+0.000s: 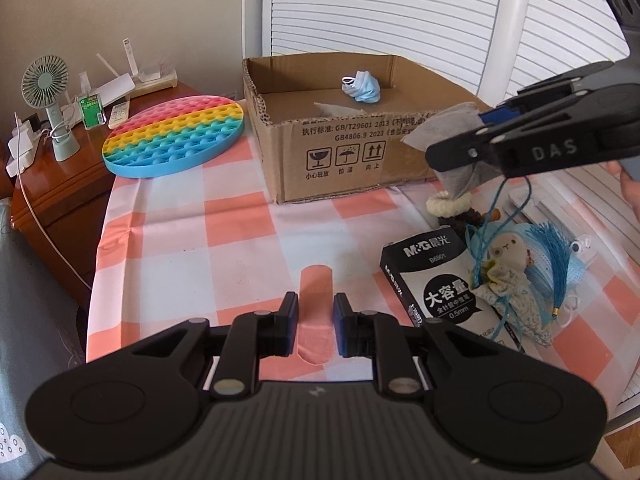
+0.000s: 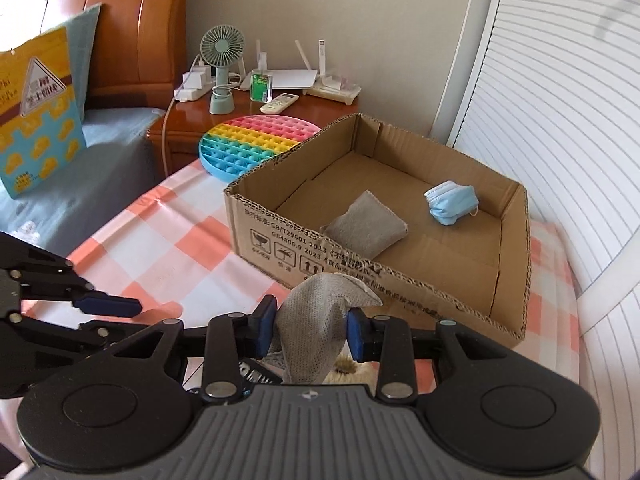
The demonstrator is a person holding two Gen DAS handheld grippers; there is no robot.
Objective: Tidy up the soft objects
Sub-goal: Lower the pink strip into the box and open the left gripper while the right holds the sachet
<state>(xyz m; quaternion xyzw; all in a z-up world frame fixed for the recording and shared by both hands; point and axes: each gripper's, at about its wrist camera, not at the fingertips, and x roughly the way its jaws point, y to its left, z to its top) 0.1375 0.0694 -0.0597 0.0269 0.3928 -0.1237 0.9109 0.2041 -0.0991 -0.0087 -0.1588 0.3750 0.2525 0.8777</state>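
Beige wall (image 2: 320,8) behind, daylight coming through white slatted shutters (image 2: 560,140) on the right. Glossy wooden nightstand (image 2: 192,120) in the corner holds a small green fan (image 2: 221,64), a white router (image 2: 294,78), a remote (image 2: 279,103) and chargers. Wooden headboard (image 2: 132,28) at left, grey-blue bedding (image 2: 100,168) below it. Pink-and-white checked cloth (image 1: 224,240) covers the work surface.

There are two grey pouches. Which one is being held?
The grey pouch pinched in the right gripper, outside the cardboard box. The other pouch lies inside it.

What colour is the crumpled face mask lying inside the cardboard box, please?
Light blue; the face mask shows best in the right wrist view.
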